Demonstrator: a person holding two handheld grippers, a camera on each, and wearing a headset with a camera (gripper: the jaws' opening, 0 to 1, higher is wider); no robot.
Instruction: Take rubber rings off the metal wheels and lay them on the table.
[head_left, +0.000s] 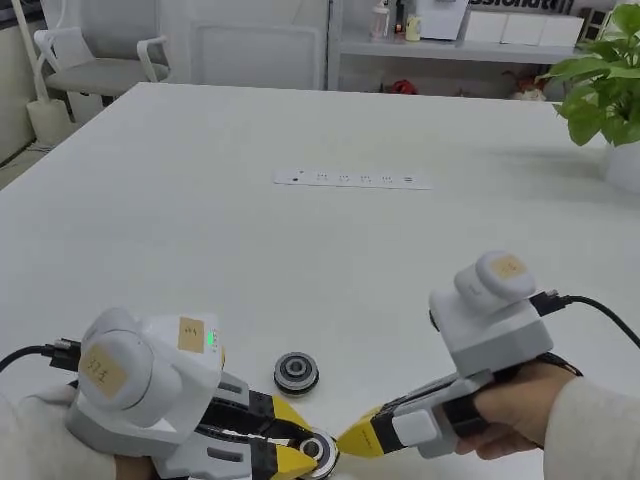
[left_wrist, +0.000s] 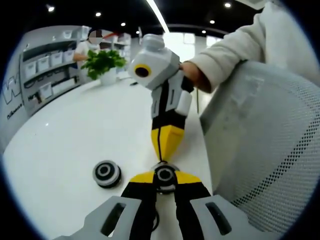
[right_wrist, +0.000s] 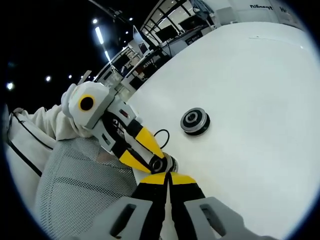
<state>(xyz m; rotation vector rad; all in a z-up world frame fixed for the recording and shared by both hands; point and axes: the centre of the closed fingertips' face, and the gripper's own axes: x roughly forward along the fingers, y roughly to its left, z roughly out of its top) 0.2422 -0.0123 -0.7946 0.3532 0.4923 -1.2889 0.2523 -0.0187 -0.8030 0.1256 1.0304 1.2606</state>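
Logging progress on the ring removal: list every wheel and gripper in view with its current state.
left gripper, jaws shut on the held wheel.
held wheel, clamped between the left jaws, low over the table.
right gripper, jaws shut, tips against the held wheel.
loose wheel, lying flat on the table, clear of both grippers, dark ring apparently still on.

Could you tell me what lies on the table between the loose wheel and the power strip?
Nothing; in the head view the white table between the loose wheel and the power strip is bare.
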